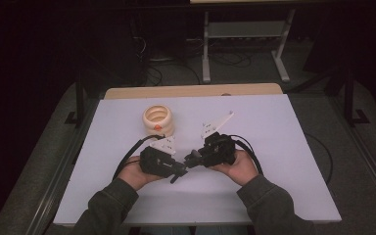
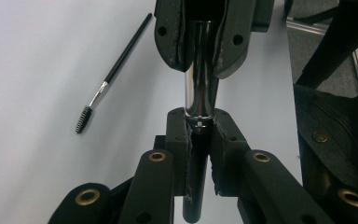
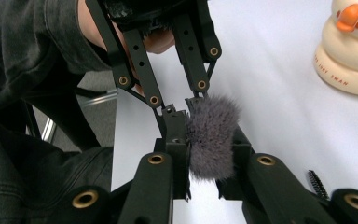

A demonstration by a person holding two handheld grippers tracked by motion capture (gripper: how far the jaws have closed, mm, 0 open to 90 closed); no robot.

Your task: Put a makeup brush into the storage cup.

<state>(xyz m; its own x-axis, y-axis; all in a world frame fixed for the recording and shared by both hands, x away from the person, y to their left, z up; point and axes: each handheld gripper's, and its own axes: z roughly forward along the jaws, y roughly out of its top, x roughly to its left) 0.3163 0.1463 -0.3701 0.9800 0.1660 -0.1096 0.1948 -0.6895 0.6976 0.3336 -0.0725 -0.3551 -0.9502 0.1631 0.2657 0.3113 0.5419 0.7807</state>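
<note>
Fluffy makeup brush [image 2: 198, 93], caught between both tongs at once: chrome ferrule and black handle clamped in the left tongs [image 2: 199, 122], grey bristle head [image 3: 212, 135] pinched in the right tongs [image 3: 209, 149]. Both pairs closed on the brush, nose to nose, just above the table [image 1: 274, 147] in the high view (left tongs [image 1: 178, 172] and right tongs [image 1: 192, 159] almost touching there). Judged as a hand-over or a regrip of the brush from one pair to the other. To do it well: hold firm on the ferrule, where the metal gives the pads something hard to bite. Go easy on the bristles, since a hard squeeze there would splay or crush them and grip little. Line up both tongs along the brush's length before letting go on either side, so no twist is left in it. Open one pair only once the other clearly carries the weight (a slick chrome collar may slide if the clamp is slack). Further out from the tongs: a thin black spoolie brush [image 2: 112, 74] lying flat on the table, off to the left of the left tongs and apart from them. Beyond both tongs, toward the far edge, a cream ringed holder [image 1: 158, 120] with an orange beak, standing upright and well clear of the brush.
</note>
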